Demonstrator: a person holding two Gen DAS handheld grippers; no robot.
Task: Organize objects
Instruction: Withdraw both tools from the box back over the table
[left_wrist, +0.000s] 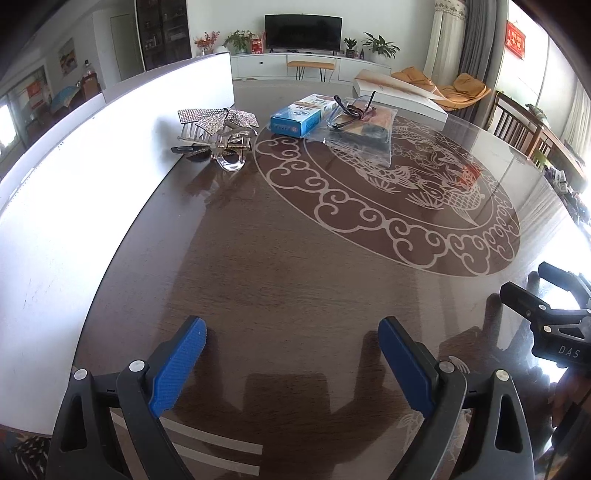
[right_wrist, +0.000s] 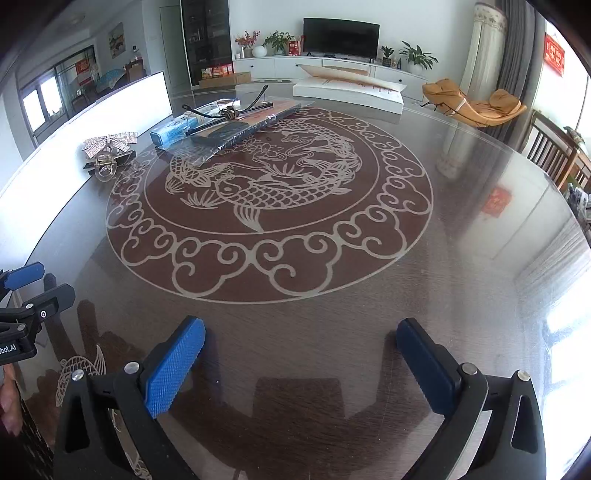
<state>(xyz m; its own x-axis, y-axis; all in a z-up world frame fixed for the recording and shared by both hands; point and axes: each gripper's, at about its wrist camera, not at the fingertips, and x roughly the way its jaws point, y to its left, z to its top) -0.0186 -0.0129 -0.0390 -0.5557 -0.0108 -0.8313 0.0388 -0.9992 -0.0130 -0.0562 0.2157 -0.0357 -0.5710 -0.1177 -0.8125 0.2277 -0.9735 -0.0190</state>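
- Left wrist view: my left claw hangs released over the near part of the table, blue pads wide apart with nothing between them.
- My right claw is released too, over the near edge; in the left view only its black tip shows, cut off at the right border.
- A rhinestone hair clip lies at the far left edge, just beside the white board; its clear teeth are hard to make out against the glare.
- A blue box sits at the far side, long axis running away from me, its print too small to read.
- A clear plastic bag touches the box's right side, long axis also running away from me; dark contents blur together, and a black cord lies on top.
- A white flat box lies at the far edge.
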